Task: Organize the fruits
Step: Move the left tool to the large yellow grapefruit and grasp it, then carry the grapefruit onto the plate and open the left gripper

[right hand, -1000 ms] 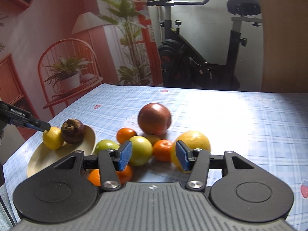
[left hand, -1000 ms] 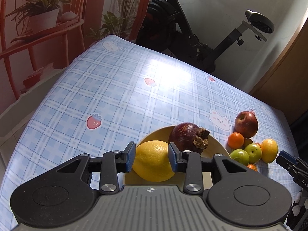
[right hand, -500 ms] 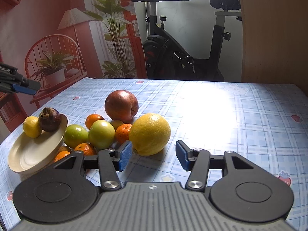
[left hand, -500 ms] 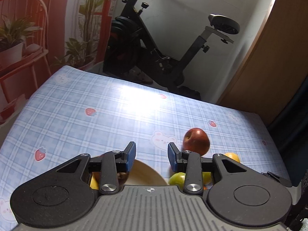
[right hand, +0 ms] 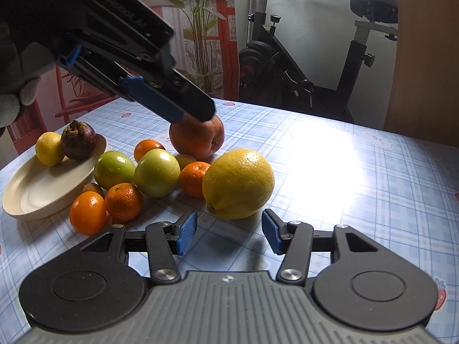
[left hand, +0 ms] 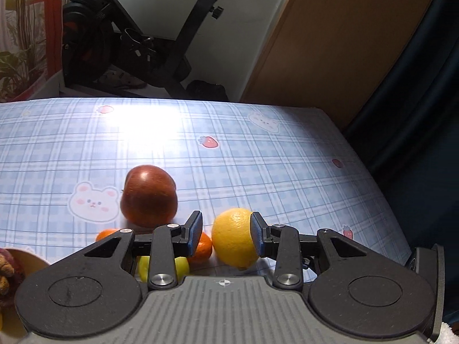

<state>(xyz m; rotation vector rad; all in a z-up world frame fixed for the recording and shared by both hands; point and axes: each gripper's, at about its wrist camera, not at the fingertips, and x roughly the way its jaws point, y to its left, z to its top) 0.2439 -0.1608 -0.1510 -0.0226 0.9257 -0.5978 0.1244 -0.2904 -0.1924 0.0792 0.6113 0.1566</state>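
Blue checked tablecloth table (right hand: pixel 358 177), cream plate (right hand: pixel 34 192), loose fruit pile (right hand: pixel 160 172)

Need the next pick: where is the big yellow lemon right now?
In the right wrist view the big lemon lies on the tablecloth just ahead of the right gripper, at the right end of the fruit cluster, beside a mandarin.

Both wrist views look along their tongs, angled down, close over the worktop (left hand: pixel 258 149), sharing lemon (right hand: pixel 238 183) and apple (left hand: pixel 148 195).

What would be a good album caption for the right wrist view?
Open right gripper nears a large yellow lemon beside mixed fruit and a cream plate.
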